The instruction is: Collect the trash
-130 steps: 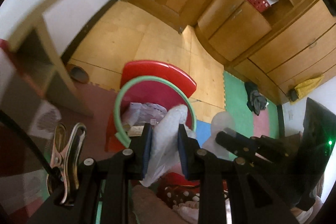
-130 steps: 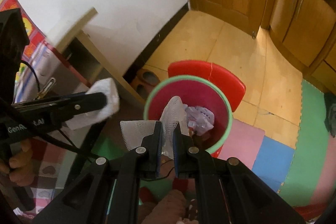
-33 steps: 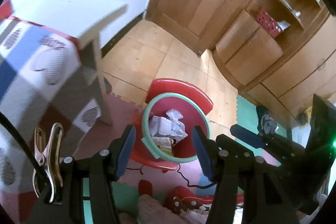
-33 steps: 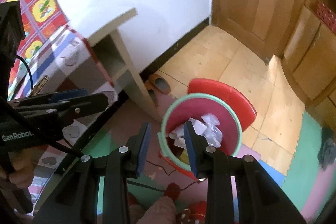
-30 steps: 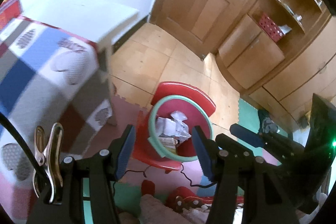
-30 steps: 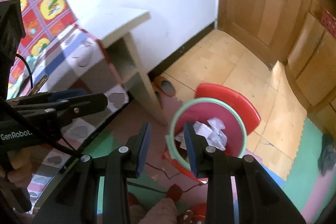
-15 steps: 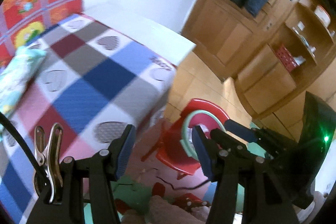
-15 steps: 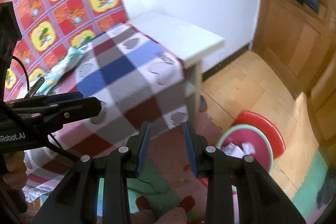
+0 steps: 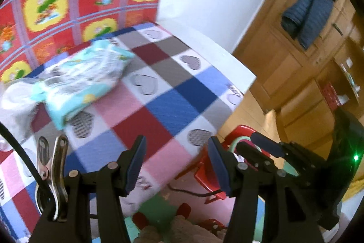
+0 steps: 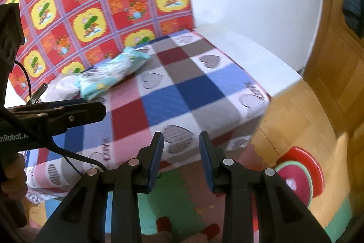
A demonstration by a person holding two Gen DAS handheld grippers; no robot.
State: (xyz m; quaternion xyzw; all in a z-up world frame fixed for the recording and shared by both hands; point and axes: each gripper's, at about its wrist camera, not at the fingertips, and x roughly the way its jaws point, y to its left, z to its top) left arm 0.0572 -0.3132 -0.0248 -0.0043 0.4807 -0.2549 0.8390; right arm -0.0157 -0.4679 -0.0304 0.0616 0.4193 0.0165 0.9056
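With both sets of fingers empty, I read this as the reach for the next piece of trash, with the bin already holding some. My left gripper (image 9: 175, 163) stands fairly wide with nothing between its pads, only the checked blanket (image 9: 159, 92) on the bed behind them. My right gripper (image 10: 180, 159) is narrower, parted but also holding nothing. What I take for the next trash is the teal printed packet (image 9: 82, 81) and the crumpled white plastic (image 9: 16, 101) touching it, lying near the patterned wall at the far side of the bed. The bin (image 10: 295, 179) with its green rim sits on the floor off the bed's corner. Next I need to carry one gripper across the blanket to the packet, well apart from both for now.
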